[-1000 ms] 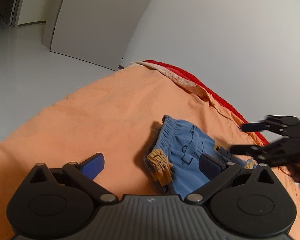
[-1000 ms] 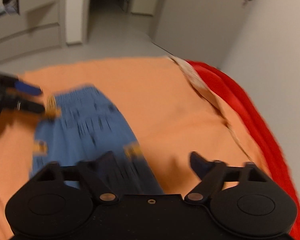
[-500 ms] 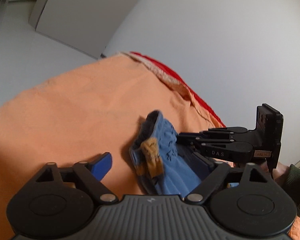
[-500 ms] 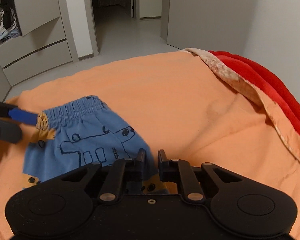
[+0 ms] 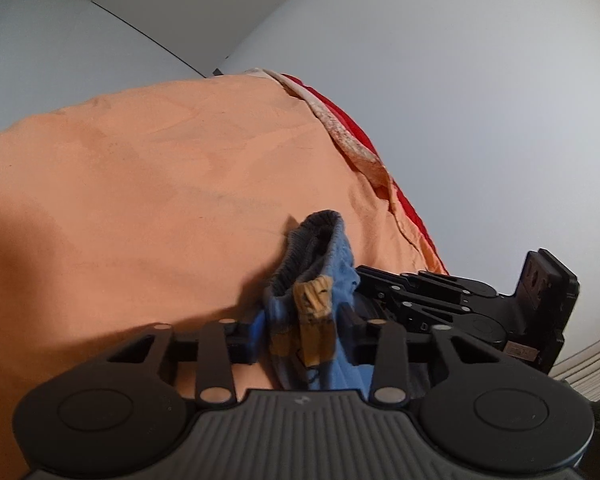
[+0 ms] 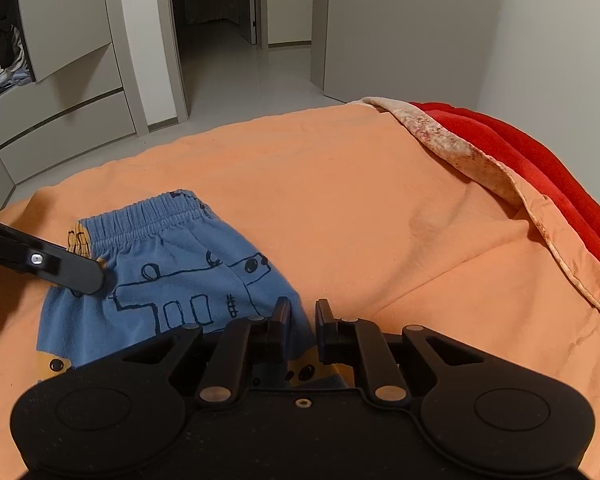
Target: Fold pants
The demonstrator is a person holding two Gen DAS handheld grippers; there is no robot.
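Observation:
Small blue pants (image 6: 172, 276) with black line drawings, yellow patches and an elastic waistband lie on the orange bedsheet (image 6: 360, 208). In the left wrist view the pants (image 5: 320, 280) bunch up between my fingers. My left gripper (image 5: 300, 332) is shut on the waistband end, at a yellow patch; it also shows in the right wrist view (image 6: 88, 276). My right gripper (image 6: 300, 320) is shut on the pants' edge near a yellow patch; it shows in the left wrist view (image 5: 364, 276) close beside the left one.
A red blanket (image 6: 540, 160) and a pale patterned sheet edge (image 6: 452, 140) lie along the wall side of the bed. Beyond the bed's far edge are a grey floor, a drawer unit (image 6: 60, 120) and an open doorway (image 6: 216, 20).
My left gripper has closed on the waistband end of the pants and lifted it, bunching the cloth. My right gripper closed on the pants' edge half a second ago and stays there.

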